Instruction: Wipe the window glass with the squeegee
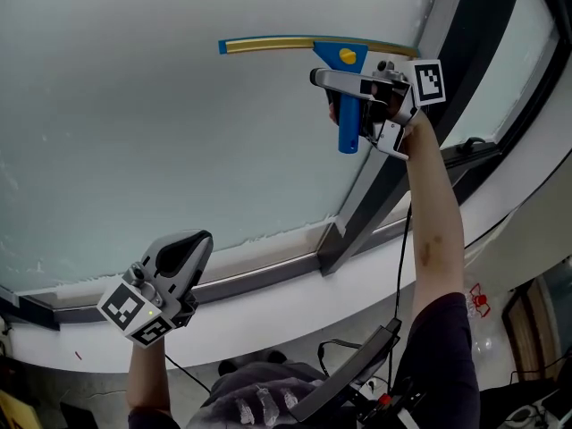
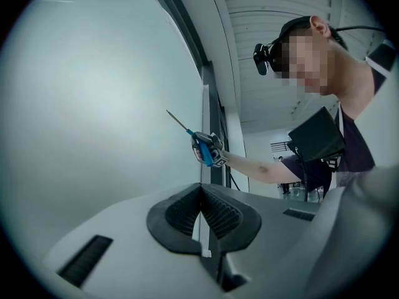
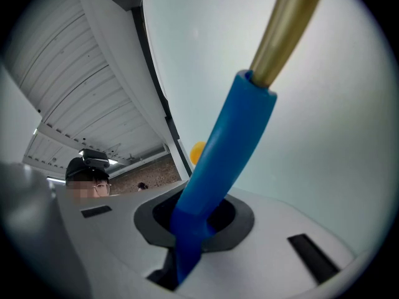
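**Squeegee riding high on the pane**

The window glass (image 1: pixel 161 132) is filling the view, with the squeegee (image 1: pixel 349 134) sitting high on it. It is looking light, stiff and slippery, best clamped mid-handle, where the right gripper's (image 1: pixel 336 96) fingers are squeezing it. The left gripper (image 1: pixel 183 250) is hanging low, fingers pressed together, empty.

Pale grey left gripper (image 1: pixel 198 239) and right gripper (image 1: pixel 344 88), each with a white cube (image 1: pixel 134 311) of black square markers; thin black cable (image 1: pixel 399 266); dark short sleeve (image 1: pixel 442 347).
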Action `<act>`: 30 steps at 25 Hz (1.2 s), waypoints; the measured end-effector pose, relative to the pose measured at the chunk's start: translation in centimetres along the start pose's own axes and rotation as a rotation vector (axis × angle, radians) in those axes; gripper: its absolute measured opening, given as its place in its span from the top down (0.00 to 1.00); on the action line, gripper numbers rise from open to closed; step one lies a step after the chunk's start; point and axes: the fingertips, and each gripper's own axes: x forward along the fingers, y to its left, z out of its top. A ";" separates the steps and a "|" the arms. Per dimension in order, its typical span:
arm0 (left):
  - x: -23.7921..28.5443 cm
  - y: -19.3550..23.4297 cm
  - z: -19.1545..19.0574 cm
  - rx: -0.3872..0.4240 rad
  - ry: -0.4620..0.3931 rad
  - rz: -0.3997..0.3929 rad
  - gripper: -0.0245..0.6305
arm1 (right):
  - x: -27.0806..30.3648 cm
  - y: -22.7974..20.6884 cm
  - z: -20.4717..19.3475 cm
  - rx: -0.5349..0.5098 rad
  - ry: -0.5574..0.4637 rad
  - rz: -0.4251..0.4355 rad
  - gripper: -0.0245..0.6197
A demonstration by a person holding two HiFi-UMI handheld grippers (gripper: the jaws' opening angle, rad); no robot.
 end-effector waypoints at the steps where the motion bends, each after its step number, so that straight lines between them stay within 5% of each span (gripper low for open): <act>1: -0.2 0.3 -0.8 -0.006 0.004 0.000 0.96 | -0.1 -0.6 -0.9 0.005 -0.004 -0.002 0.91; 30: -2.8 2.4 -6.6 -0.096 0.140 0.077 0.96 | -2.0 -4.1 -9.4 0.118 0.005 0.005 0.91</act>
